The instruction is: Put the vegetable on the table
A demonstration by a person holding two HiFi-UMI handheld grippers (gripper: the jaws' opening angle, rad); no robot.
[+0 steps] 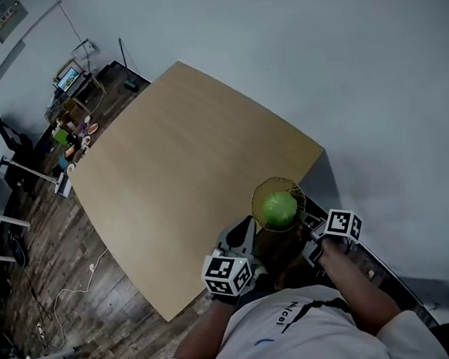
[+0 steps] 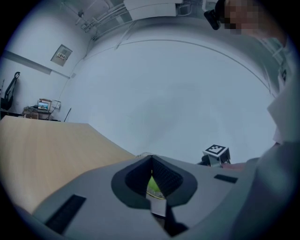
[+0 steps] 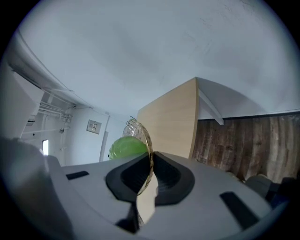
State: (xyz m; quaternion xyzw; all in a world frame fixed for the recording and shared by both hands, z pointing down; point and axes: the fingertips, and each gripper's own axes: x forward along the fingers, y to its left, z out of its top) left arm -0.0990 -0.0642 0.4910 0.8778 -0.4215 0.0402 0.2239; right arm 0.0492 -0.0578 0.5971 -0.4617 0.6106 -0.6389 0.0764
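Right gripper (image 3: 151, 161) has its jaws clamped on the rim of a ribbed glass bowl (image 3: 138, 129), with the rim edge-on between the pads. Left gripper (image 2: 151, 164) has its jaws drawn narrow, and a sliver of rim and green shows in the gap, so it appears to pinch the opposite side of the same bowl. The vegetable (image 3: 124, 146), round and pale green, sits inside the bowl, which is held in the air at the near edge of the table (image 1: 184, 155), close to the person's chest. Judged handling: the vegetable is light and firm and will roll if the bowl tips. The glass is rigid, slick and breakable, so keep the hold on the rim at two opposed points and keep it level. To take the vegetable alone, close across its widest part. The tabletop ahead is bare wood and nothing obstructs a set-down. Beyond it lie a plank floor (image 1: 60, 250) with a loose white cable (image 1: 71, 291), and, well apart at the far wall, a cluttered desk (image 1: 68, 79).
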